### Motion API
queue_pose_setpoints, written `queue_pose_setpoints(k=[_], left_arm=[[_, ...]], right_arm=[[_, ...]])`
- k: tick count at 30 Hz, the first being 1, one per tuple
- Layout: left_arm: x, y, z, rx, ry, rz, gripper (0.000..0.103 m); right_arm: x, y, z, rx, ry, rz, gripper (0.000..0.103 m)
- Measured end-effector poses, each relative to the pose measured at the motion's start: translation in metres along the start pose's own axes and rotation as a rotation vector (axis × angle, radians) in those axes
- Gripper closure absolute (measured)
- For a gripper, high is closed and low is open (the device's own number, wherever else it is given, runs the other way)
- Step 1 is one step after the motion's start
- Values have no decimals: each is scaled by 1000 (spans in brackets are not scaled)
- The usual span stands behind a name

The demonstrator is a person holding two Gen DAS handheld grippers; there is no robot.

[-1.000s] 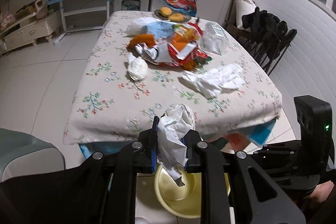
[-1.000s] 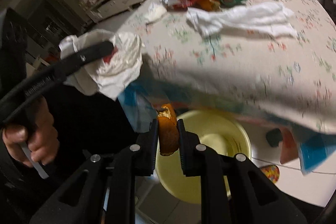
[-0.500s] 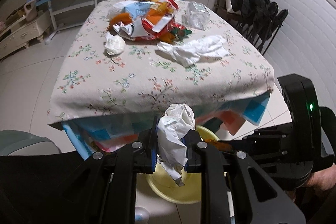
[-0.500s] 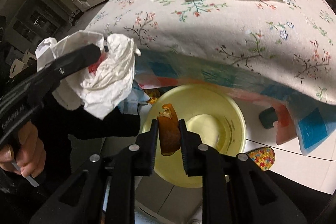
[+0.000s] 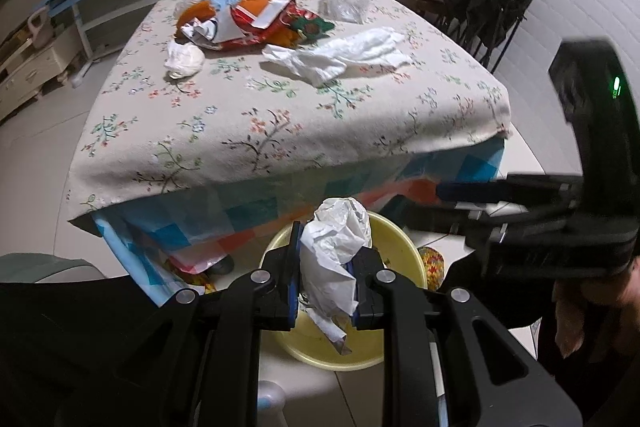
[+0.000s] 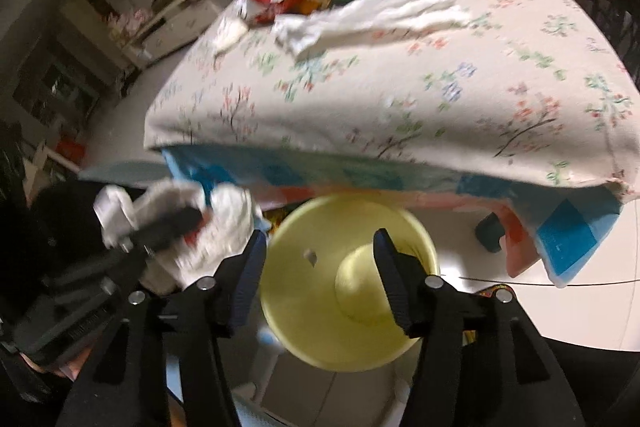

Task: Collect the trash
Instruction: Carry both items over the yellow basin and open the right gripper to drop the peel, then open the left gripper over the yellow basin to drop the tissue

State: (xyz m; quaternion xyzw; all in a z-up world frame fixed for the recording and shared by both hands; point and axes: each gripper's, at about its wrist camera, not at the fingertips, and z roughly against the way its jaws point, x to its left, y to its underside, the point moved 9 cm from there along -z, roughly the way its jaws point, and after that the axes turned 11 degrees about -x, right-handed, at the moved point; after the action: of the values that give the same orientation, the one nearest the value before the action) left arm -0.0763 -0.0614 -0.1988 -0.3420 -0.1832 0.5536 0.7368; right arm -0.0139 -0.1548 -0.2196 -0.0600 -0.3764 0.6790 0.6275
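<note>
Left wrist view: your left gripper (image 5: 326,281) clamps a crumpled tissue (image 5: 338,247) over the yellow bin (image 5: 394,247). Your right gripper (image 6: 318,273), jaws just opened, is empty. Release off-centre and the tissue could miss onto the floor.

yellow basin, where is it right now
The yellow basin sits low on the floor just under the near edge of the floral tablecloth. In the right wrist view it shows between the open right gripper; in the left wrist view, behind the crumpled tissue.
</note>
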Motion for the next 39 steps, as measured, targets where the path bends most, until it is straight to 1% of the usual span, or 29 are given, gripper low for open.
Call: queue_pose_setpoints(k=[3, 6, 8, 10, 13, 25, 29, 33, 36, 39], left_arm=[[-4, 4, -3, 16, 10, -11, 84], [-7, 7, -6, 33, 13, -21, 80], [-8, 8, -6, 32, 9, -25, 74], [-7, 7, -4, 25, 7, -24, 64], [-6, 4, -2, 9, -4, -29, 57], [-4, -2, 2, -25, -41, -51, 42], [-2, -4, 3, -36, -56, -53, 37], [2, -9, 5, -58, -79, -52, 28], [13, -20, 11, -99, -108, -27, 20], [27, -33, 12, -128, -140, 9, 18]], right_arm=[[-2, -10, 7, -55, -9, -28, 46], [-5, -17, 11, -99, -11, -43, 45], [-6, -20, 14, -121, -10, -51, 45], [-10, -21, 15, -132, -6, -58, 43], [-11, -22, 16, -141, -3, -62, 43], [-13, -25, 19, -148, -1, -59, 40], [-12, -26, 18, -150, 4, -54, 37], [-11, -28, 19, -160, 1, -52, 37], [-9, -32, 20, -181, 7, -39, 30], [-5, -37, 19, -196, 9, -26, 27]])
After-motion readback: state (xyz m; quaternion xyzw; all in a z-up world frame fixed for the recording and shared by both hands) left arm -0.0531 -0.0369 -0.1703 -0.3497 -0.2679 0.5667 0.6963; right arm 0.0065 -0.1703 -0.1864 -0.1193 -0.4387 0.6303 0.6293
